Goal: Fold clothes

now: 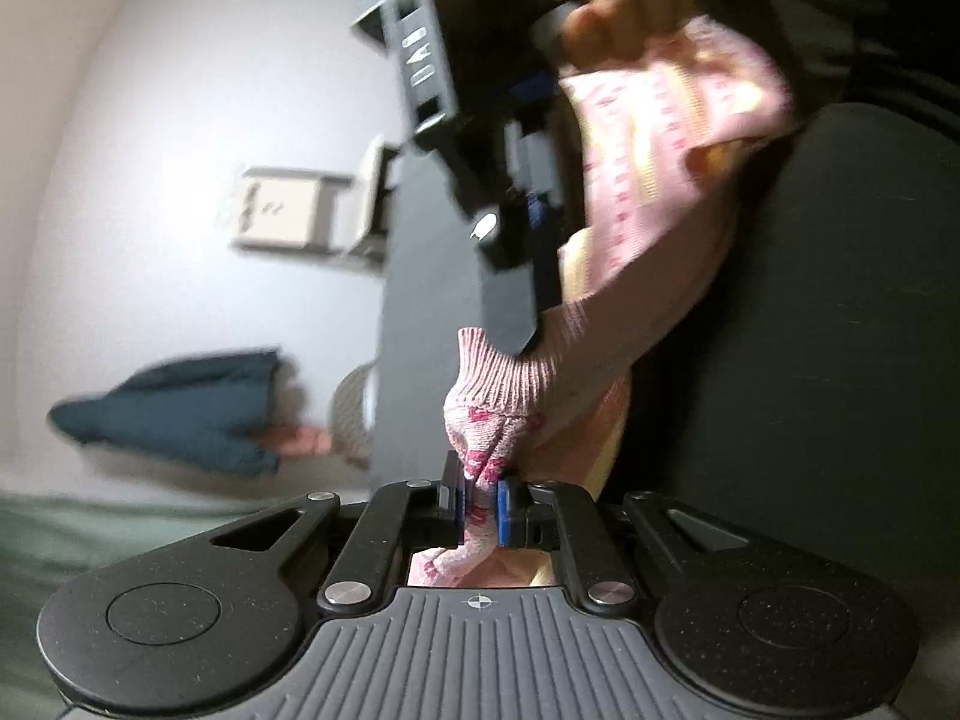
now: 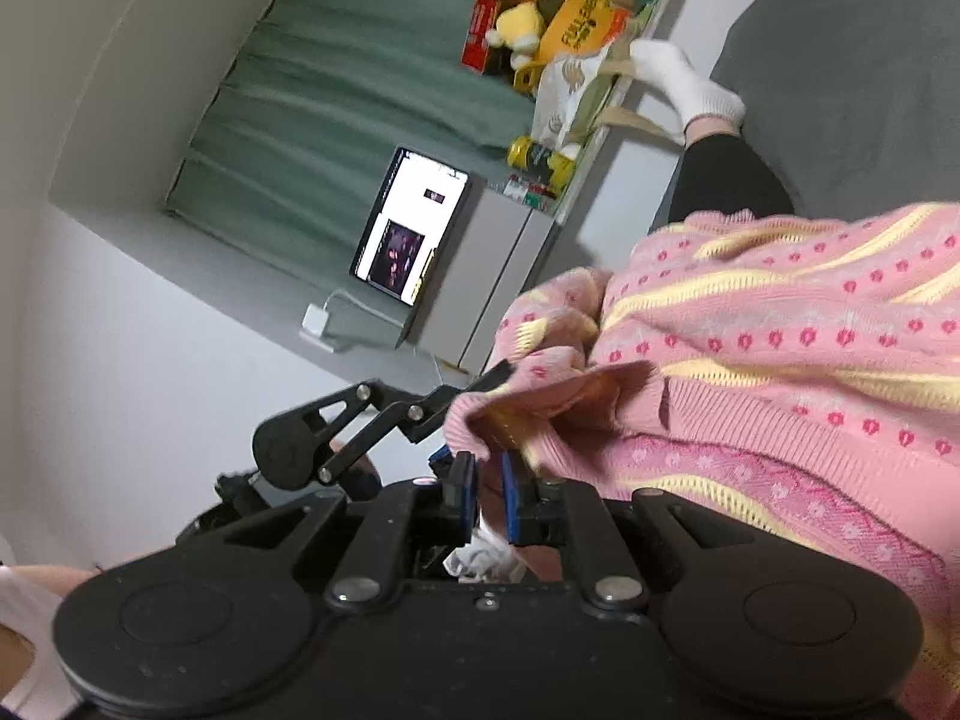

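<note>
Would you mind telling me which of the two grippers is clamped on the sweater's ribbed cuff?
The left gripper: its blue pads pinch the pink knitted sweater's ribbed cuff end.

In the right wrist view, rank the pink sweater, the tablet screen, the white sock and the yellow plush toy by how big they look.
1. Pink sweater, though closest to the camera.
2. Tablet screen.
3. White sock.
4. Yellow plush toy; close to the sock, so this order is unsure.

A pink knit sweater [image 2: 780, 324] patterned with rows of red hearts and pale yellow stripes meets black grippers' blue-padded fingers [image 2: 509, 498], before green curtains [image 2: 360, 72] and a white sock [image 2: 690, 84].
</note>
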`<state>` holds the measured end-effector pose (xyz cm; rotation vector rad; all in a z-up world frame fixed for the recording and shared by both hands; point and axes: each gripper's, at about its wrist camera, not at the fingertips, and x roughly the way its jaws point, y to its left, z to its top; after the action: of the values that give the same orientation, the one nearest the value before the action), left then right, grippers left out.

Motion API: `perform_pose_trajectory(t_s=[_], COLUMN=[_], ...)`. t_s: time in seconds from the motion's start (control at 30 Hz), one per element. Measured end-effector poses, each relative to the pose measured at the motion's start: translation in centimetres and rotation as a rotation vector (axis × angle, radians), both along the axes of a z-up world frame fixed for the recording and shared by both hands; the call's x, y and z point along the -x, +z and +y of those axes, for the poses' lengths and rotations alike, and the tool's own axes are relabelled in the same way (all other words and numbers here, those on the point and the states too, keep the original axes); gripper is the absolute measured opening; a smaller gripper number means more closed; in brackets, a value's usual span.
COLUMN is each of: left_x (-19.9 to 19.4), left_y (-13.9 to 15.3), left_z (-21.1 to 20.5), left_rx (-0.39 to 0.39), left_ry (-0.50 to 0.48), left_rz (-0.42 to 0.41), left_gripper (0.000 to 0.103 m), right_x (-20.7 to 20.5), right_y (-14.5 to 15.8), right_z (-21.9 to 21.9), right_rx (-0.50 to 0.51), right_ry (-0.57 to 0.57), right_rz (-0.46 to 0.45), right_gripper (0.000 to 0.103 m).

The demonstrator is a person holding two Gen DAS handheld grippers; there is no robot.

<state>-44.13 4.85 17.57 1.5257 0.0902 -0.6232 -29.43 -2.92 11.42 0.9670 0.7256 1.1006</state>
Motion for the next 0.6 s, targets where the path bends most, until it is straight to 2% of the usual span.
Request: perform_pose_trajectory(t_s=[0.1,0.2,0.3,0.33,0.4,0.47,0.53,0.6], left_x=[0.3,0.8,1.4,1.6,1.6,0.9,-0.6,-2.6], left_y=[-0.3,-1.0,-1.9,-1.8,-1.2,0.0,1.2,2.3], left_z=[-0.1,-0.3,-0.4,-0.6,-0.9,-0.2,1.6,2.9], left_rx=[0.034,0.057,0.066,0.09,0.158,0.246,0.344,0.442], left_ry=[0.068,0.118,0.168,0.191,0.239,0.285,0.328,0.375], left_rz=[-0.029,-0.062,-0.107,-0.108,-0.099,-0.08,-0.046,-0.007], left_gripper=[0.009,0.01,0.01,0.01,0.01,0.01,0.009,0.009], right_x=[0.1,0.3,1.1,1.6,2.9,4.2,5.8,7.2], right_y=[0.4,0.9,3.2,4.6,7.6,10.4,12.4,12.9], right_z=[-0.8,-1.6,-3.0,-3.9,-5.5,-7.0,-7.1,-6.2], right_rx=[0.0,0.02,0.117,0.161,0.282,0.42,0.628,0.853], right_ry=[-0.04,-0.082,-0.15,-0.18,-0.23,-0.269,-0.253,-0.196], right_rz=[-0.015,-0.019,-0.08,-0.119,-0.191,-0.259,-0.334,-0.366], right_gripper=[0.026,0.027,0.028,0.032,0.048,0.051,0.053,0.053])
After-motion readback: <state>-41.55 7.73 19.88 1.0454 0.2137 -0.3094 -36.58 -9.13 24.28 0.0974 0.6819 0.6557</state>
